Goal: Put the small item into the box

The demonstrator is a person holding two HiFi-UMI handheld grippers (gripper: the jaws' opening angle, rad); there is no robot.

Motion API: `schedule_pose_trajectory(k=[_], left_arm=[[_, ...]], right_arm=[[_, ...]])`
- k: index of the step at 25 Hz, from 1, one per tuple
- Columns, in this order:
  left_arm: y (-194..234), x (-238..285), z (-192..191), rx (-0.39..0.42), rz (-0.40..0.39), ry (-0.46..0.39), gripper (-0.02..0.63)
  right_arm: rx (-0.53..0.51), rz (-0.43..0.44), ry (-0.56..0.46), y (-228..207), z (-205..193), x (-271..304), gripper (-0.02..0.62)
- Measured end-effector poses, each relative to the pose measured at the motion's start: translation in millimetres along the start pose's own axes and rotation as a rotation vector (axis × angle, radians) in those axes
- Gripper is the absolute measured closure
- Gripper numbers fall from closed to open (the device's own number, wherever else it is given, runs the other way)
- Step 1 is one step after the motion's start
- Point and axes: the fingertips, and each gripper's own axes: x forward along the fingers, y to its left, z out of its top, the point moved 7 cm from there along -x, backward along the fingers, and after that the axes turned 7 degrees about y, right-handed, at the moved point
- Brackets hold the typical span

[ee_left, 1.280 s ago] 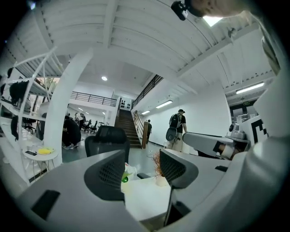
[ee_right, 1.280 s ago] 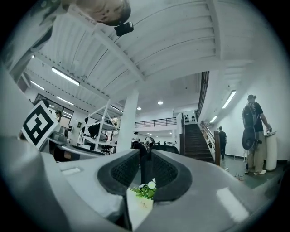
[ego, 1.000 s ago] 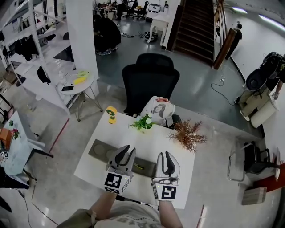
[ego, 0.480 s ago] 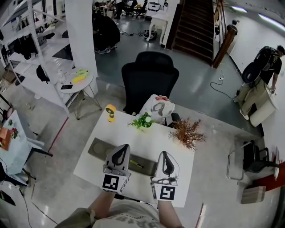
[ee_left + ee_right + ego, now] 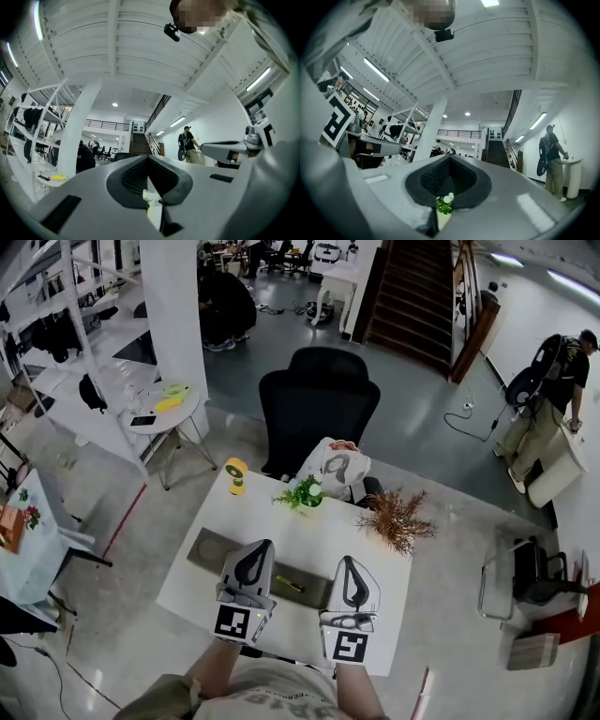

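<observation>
- While I hold both tools over the white table (image 5: 328, 540), the white-and-grey left gripper (image 5: 250, 566) has changed: its jaws stood apart a second ago and are now together on nothing.
- White-and-grey right gripper (image 5: 347, 577): jaws together and empty, as before.
- Small yellow-green item (image 5: 289, 585) lies on the dark grey shallow box (image 5: 208, 553); I judge it's already in place.

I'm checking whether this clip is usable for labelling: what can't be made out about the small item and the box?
- Small item: head view, too small to identify; only a thin yellow-green sliver.
- Grey tray: head view, partly covered by the left gripper; whether it is the box is unclear.
- Table: both gripper views tilt toward the ceiling, and their shut jaws block nearly all of it.
</observation>
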Motion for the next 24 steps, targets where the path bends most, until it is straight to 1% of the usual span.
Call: schedule_pose_trajectory(k=[6, 10, 24], left_arm=[[-1.4, 0.7, 2.9, 0.010, -0.012, -0.003, 0.595], [1.0, -0.6, 2.4, 0.008, -0.008, -0.005, 0.595], [6.4, 1.0, -2.2, -0.007, 0.001, 0.005, 0.595]], right_arm=[[-0.025, 0.010, -0.008, 0.7, 5.3, 3.6, 0.597], [0.023, -0.020, -0.018, 1.4, 5.9, 3.8, 0.597], [0.019, -0.025, -0.011, 1.3, 3.7, 8.6, 0.597]])
